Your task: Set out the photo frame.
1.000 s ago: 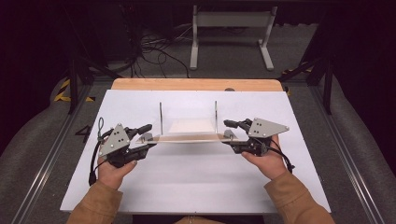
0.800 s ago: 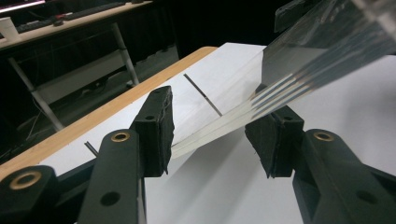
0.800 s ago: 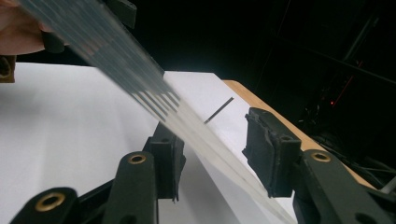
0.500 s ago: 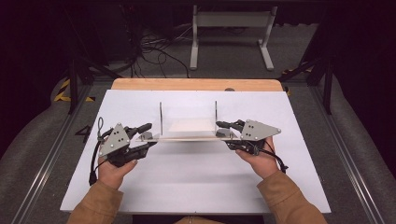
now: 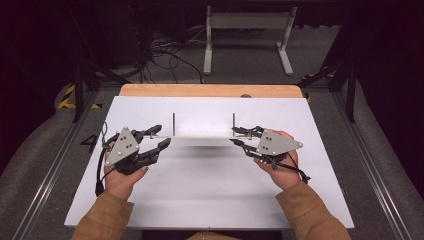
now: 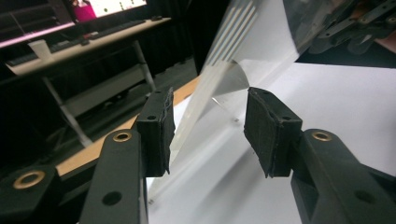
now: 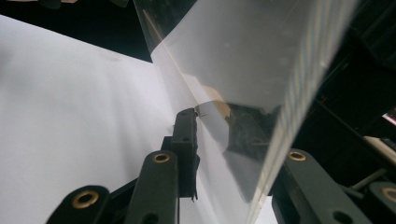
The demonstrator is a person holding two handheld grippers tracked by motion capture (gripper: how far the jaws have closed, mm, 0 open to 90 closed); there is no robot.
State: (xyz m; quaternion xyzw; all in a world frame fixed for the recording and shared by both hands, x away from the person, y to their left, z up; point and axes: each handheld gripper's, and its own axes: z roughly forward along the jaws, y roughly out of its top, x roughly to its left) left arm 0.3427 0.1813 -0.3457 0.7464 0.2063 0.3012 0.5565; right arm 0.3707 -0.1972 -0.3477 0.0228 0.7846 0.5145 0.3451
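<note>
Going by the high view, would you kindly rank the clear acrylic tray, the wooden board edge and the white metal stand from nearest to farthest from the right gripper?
1. Clear acrylic tray, at the right gripper.
2. Wooden board edge, along the table's far side.
3. White metal stand, on the floor beyond.

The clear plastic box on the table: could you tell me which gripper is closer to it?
Right. The right gripper has its jaws around the clear plastic box's right wall; the left gripper sits open at its left end.
</note>
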